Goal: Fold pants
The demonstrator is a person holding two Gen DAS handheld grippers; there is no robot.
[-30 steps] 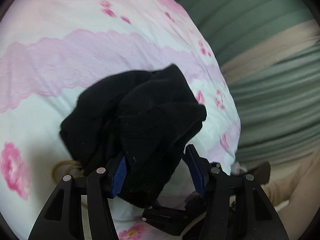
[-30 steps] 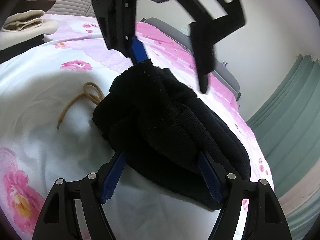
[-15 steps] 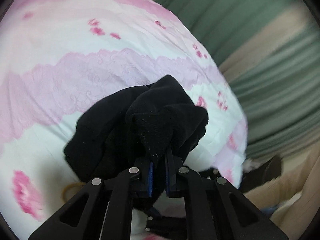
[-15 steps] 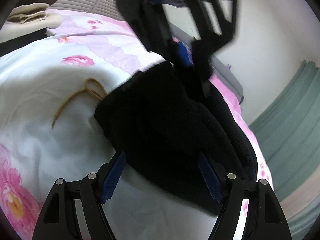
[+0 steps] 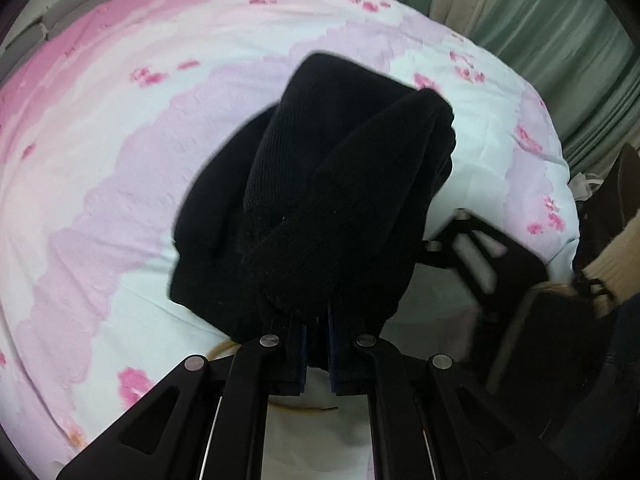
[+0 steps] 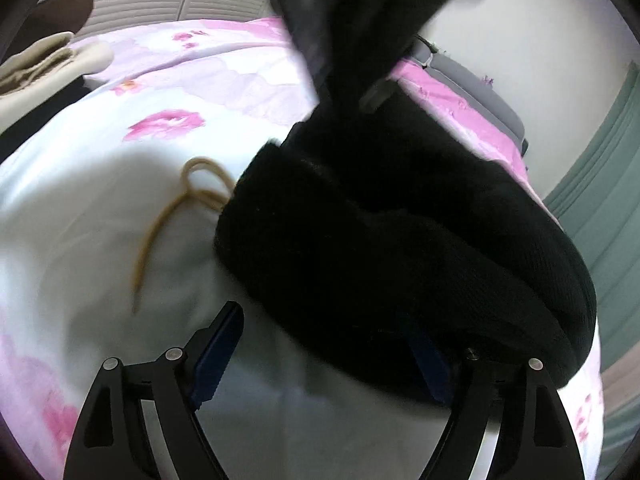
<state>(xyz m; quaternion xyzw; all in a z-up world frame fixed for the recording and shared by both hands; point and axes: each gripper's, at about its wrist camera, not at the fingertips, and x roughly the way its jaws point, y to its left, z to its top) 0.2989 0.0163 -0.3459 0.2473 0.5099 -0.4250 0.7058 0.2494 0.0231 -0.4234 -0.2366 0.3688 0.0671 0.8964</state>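
Left wrist view: the left gripper (image 5: 318,354) is pinched tight on a thick edge of the black pants (image 5: 320,200), which sit bunched on the flowery bedspread (image 5: 120,140). They look soft, fleecy and floppy — not heavy, but bulky, so I'd grab at a hem or waistband edge, not the middle. The right gripper (image 6: 320,356) sits spread wide, one finger (image 6: 218,354) on bare sheet and the other tucked under the bundle. A tan cord (image 6: 176,208) lies just beside the pants. Plenty of open bed farther out — curtains (image 5: 560,40) and the bed's edge beyond.
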